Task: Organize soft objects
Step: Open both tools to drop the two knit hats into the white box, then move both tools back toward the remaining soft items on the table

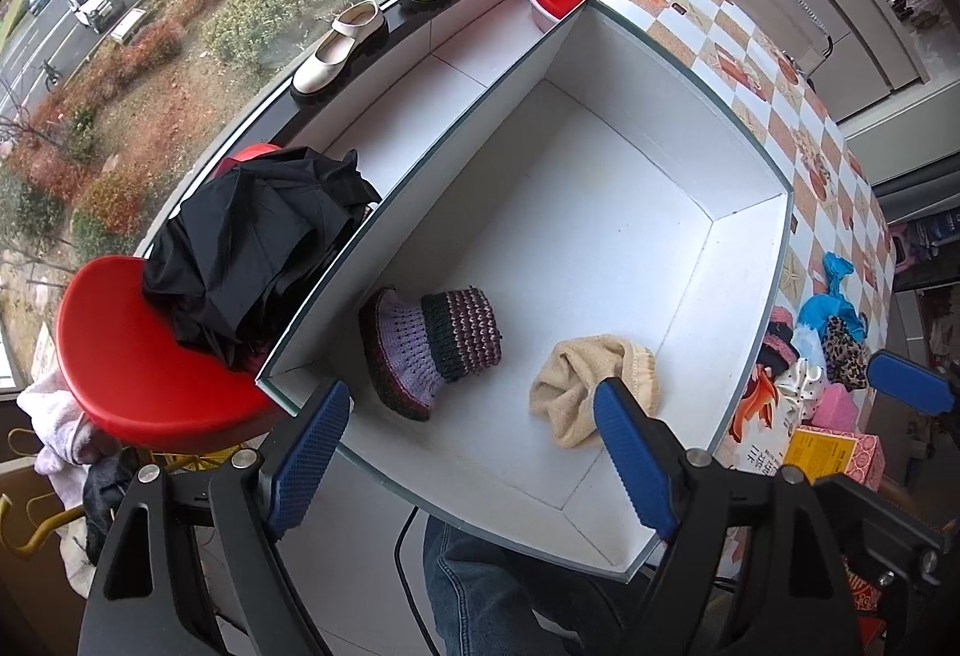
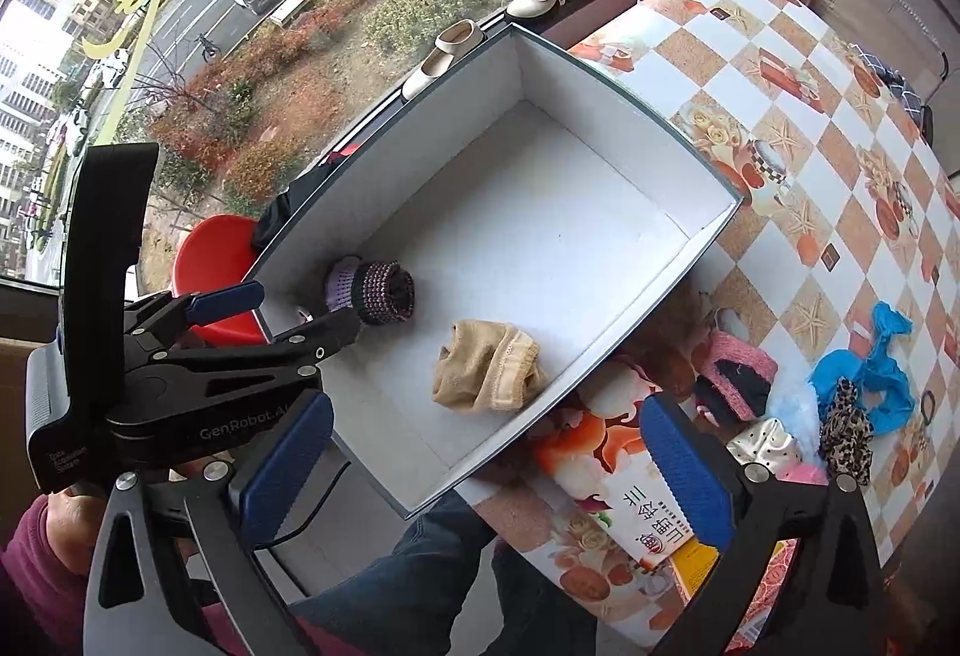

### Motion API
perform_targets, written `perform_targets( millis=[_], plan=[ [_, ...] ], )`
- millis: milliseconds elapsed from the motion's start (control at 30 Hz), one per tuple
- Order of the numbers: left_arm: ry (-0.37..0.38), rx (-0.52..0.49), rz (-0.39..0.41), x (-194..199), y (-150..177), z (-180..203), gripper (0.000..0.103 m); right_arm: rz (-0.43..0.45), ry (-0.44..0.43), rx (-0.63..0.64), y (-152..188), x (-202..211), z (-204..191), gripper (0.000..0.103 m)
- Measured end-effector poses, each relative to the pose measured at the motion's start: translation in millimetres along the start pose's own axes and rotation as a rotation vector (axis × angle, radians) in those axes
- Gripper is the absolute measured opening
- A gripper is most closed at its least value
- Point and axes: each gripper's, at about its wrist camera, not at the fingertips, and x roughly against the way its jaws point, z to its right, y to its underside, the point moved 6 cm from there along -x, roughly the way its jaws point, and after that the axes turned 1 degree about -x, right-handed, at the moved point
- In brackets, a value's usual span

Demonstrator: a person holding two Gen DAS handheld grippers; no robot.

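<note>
Between placements: both tongs, left gripper (image 1: 468, 452) and right gripper (image 2: 486, 470), apart and empty above white box (image 1: 750, 260) holding knitted sock (image 1: 432, 344) and beige cloth (image 1: 576, 386); next likely reach toward tabletop pile (image 2: 798, 404).

purple knit sock (image 1: 435, 341) and crumpled beige sock (image 1: 591, 386) inside white box (image 1: 600, 164)

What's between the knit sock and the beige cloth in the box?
Nothing: bare white box floor separates knit sock and beige cloth, in both wrist views.
</note>
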Motion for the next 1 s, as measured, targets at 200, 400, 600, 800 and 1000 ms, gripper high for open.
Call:
perform_targets(
  millis=[200, 400, 600, 800, 1000],
  plan=[
    [0.041, -0.04, -0.012, 4, -3, 14, 0.087, 0.013, -0.004, -0.033, 5, 7, 7, 0.103],
    [0.038, -0.106, 0.002, 9, -11, 34, 0.087, 0.037, 0.0, -0.1, 9, 17, 23, 0.103],
    [0.033, -0.162, -0.006, 8, -17, 48, 0.087, 0.068, -0.005, -0.157, 13, 30, 35, 0.103],
    [0.097, -0.266, -0.046, 11, -17, 85, 0.087, 0.094, -0.005, -0.261, 26, 46, 65, 0.103],
    [0.104, -0.466, -0.067, 15, -15, 153, 0.087, 0.148, 0.01, -0.423, 56, 82, 122, 0.103]
  ],
)
